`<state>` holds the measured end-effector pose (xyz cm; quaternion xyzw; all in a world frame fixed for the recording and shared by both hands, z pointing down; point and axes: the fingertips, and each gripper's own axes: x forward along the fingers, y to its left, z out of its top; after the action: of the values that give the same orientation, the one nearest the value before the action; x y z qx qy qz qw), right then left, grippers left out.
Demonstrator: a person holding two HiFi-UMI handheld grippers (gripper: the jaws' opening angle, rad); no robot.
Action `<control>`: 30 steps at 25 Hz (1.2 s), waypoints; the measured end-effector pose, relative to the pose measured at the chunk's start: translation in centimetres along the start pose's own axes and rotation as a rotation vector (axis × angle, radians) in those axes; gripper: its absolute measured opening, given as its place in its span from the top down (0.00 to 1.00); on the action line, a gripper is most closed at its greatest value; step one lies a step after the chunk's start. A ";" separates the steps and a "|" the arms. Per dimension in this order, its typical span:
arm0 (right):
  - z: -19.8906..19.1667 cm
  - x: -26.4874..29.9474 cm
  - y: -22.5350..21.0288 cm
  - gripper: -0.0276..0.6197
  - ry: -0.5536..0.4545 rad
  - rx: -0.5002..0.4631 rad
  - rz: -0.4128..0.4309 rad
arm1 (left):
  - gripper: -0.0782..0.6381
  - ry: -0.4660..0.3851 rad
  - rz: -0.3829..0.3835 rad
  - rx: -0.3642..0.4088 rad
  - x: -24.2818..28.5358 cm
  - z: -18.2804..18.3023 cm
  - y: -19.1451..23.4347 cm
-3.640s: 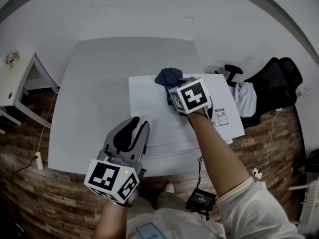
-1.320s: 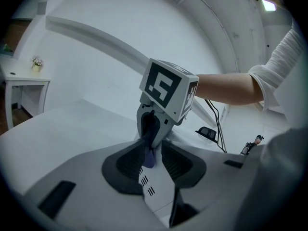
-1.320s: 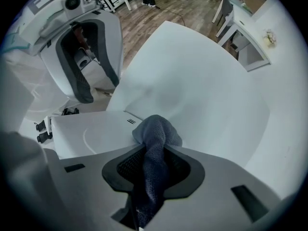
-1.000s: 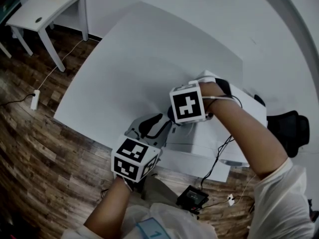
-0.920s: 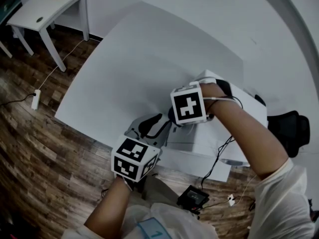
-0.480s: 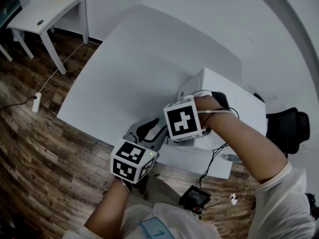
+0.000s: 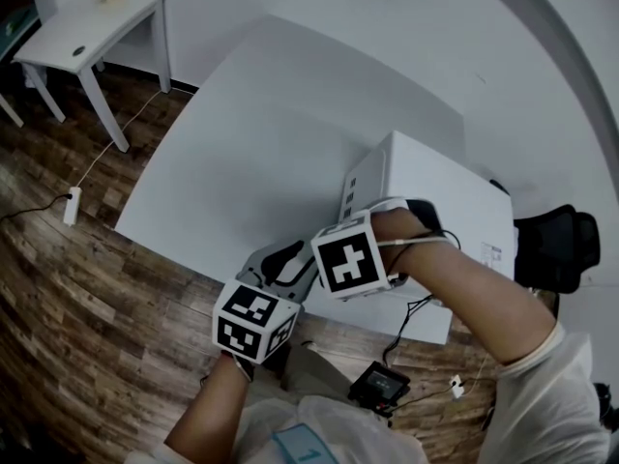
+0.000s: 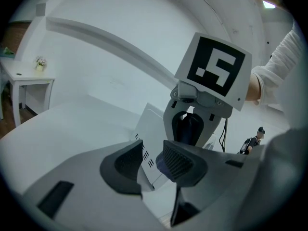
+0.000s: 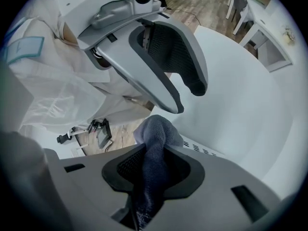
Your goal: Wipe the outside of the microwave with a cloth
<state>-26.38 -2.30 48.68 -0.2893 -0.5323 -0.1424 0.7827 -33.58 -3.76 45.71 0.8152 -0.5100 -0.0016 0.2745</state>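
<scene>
Microwave [image 7: 435, 187] sits at the near right end of the white worktop [image 7: 242, 143], its vented side wall turned toward the right gripper [image 9: 156, 153]. That gripper's fingers clamp a dark blue cloth [image 9: 155, 129] and angle steeply down, so the bunched end appears to meet that wall. Just beside it, the left gripper [image 8: 153, 160] hovers with fingers that have just been opening, nothing between them, likely kept free to steady the appliance.
</scene>
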 end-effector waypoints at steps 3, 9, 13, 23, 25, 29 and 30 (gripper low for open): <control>-0.3 0.0 -0.9 0.78 0.015 0.018 -0.020 | 0.72 0.003 -0.003 0.000 0.0 0.0 -0.1; -2.6 -0.4 -6.4 0.78 0.058 0.111 -0.138 | 0.72 -0.006 -0.005 0.004 0.5 0.5 -0.5; -4.6 -1.0 -10.0 0.78 0.091 0.173 -0.194 | 0.72 -0.004 -0.005 0.012 0.6 0.6 -0.7; -9.3 -2.6 -18.9 0.78 0.197 0.220 -0.405 | 0.71 0.008 0.004 0.018 1.0 0.6 -0.8; -9.9 -3.0 -20.2 0.78 0.217 0.217 -0.452 | 0.71 0.009 0.011 0.018 0.9 0.6 -0.6; -10.3 -3.2 -21.0 0.78 0.250 0.211 -0.496 | 0.71 0.015 0.021 0.010 0.6 0.3 0.0; -10.2 -3.1 -20.7 0.78 0.254 0.207 -0.488 | 0.71 0.018 0.021 0.010 0.5 0.2 0.1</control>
<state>-30.89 -25.15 49.39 -0.0514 -0.4958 -0.3065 0.8109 -33.46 -4.32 45.76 0.8111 -0.5161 0.0110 0.2749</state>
